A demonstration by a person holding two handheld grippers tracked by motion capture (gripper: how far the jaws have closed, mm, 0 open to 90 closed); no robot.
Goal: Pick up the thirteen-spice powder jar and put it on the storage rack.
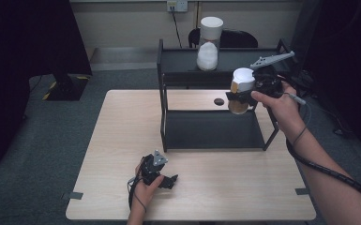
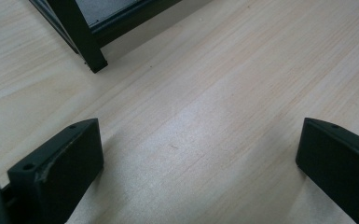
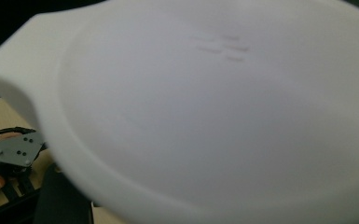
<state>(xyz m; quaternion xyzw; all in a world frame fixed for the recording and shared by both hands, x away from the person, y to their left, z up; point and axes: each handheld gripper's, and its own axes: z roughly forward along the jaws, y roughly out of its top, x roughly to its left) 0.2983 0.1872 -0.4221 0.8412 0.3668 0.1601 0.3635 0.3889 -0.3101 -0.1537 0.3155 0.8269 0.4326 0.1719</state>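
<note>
Two jars: one on far shelf (image 1: 183, 58) top (image 1: 209, 44), one (image 1: 240, 91) clamped in right gripper (image 1: 244, 97) midair, left gripper (image 1: 169, 180) jaws apart, empty, near table (image 1: 122, 140) edge

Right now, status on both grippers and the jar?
Right gripper shut on brown jar, held beside shelf top. Left gripper open, resting on table. White jar on shelf, apart.

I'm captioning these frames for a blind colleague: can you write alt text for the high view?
Over a light wooden table, the right gripper holds a white-lidded jar of brownish contents in the air beside a black two-tier shelf. A second white-lidded jar, with white contents, stands on the shelf's top tier, and the left gripper rests low near the table's front edge.
</note>
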